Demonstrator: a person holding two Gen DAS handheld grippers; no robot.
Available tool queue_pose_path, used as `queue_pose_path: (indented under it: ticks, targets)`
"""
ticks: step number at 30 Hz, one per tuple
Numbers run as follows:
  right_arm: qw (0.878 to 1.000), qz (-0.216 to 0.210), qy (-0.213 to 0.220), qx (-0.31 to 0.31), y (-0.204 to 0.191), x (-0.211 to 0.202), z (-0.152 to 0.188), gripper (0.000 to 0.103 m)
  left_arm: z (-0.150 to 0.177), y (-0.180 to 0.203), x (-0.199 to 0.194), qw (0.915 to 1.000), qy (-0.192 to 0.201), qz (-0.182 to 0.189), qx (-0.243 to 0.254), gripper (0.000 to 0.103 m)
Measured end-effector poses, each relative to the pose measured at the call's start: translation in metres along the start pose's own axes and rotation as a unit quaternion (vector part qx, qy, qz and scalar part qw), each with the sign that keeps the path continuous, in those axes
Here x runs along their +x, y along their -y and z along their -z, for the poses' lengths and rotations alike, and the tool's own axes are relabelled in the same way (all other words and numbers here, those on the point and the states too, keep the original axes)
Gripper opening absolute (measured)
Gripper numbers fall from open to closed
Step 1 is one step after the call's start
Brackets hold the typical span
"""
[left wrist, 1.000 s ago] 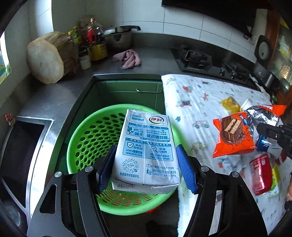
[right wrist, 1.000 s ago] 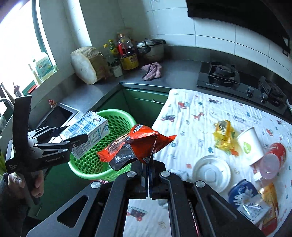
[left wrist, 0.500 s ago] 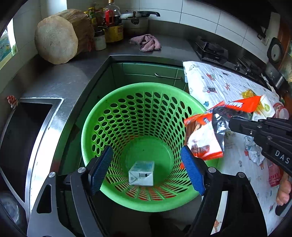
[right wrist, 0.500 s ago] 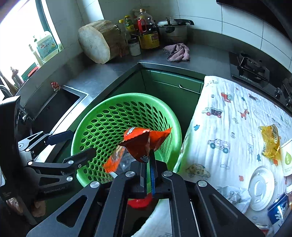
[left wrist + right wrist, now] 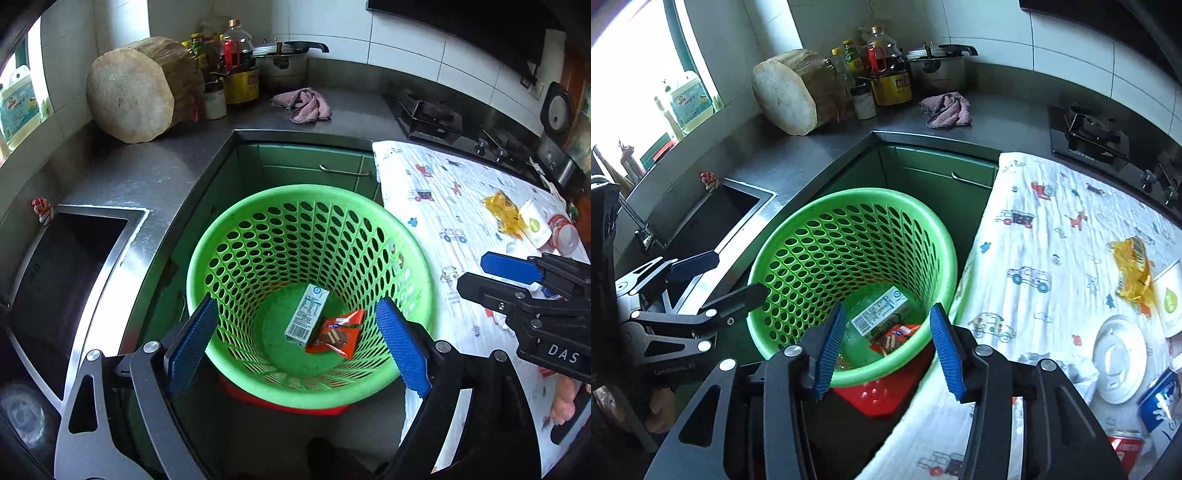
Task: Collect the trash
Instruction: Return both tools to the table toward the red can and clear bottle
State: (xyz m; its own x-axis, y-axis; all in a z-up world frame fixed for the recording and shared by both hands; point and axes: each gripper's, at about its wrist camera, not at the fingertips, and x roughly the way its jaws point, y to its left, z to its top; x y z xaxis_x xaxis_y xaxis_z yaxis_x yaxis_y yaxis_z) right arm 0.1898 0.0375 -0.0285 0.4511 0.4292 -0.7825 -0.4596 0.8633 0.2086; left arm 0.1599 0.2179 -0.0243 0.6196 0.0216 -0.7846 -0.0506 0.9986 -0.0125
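Left gripper (image 5: pixel 293 341): its jaws are wide apart and opening, with nothing held between them; it hangs above the basket, and the blue pads frame the basket floor.
Right gripper (image 5: pixel 886 345): its jaws are partly apart and opening, nothing is pressed between the blue pads; it also hangs over the near rim of the basket.
Green basket (image 5: pixel 413 243): a round plastic basket with many holes, standing on the floor in the corner between the steel counter and the table; something red shows under its base.
Milk carton (image 5: pixel 306 316): it lies flat on the basket floor, barcode side up.
Orange snack wrapper (image 5: pixel 337 335): it lies on the basket floor, touching the carton on its right side.
Tablecloth (image 5: pixel 1052 236): white, with small cars and animals printed, it covers the table to the right of the basket.
Trash on the table: a yellow wrapper (image 5: pixel 1132 267), a paper cup (image 5: pixel 1171 295) lying just beside it, a white lid (image 5: pixel 1119 358), a blue-and-white can (image 5: pixel 1160 400) and a red can (image 5: pixel 1126 445), all well apart from the basket.
Sink (image 5: pixel 62 273): a dark steel basin to the left of the basket.
Counter at the back: a wooden chopping block (image 5: pixel 140 88), bottles, a pot (image 5: pixel 282 61) and a pink cloth (image 5: pixel 304 109).
Hand: some fingers (image 5: pixel 563 400) show under the right gripper's handle.
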Motion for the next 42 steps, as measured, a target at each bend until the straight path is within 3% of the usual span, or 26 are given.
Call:
queue_pose_path:
  ticks: [7, 10, 21, 32, 42]
  targets:
    - [0.998, 0.052, 0.046, -0.005, 0.022, -0.064, 0.030, 0.075, 0.005, 0.044, -0.032, 0.9994, 0.026, 0.003, 0.022, 0.092]
    - [0.996, 0.075, 0.055, 0.003, 0.038, -0.086, 0.046, 0.078, 0.010, 0.066, -0.041, 0.9990, 0.032, 0.012, 0.030, 0.096]
    - [0.987, 0.141, 0.051, 0.050, 0.117, -0.142, 0.103, 0.080, 0.038, 0.143, -0.054, 0.9965, 0.020, 0.053, 0.061, 0.097]
    - [0.990, 0.126, 0.052, 0.042, 0.156, -0.172, 0.131, 0.080, 0.064, 0.190, -0.076, 0.9979, 0.014, 0.032, 0.054, 0.097]
    - [0.989, 0.134, 0.044, 0.041, 0.171, -0.176, 0.127, 0.080, 0.060, 0.210, -0.084, 0.9966, 0.014, 0.041, 0.070, 0.097]
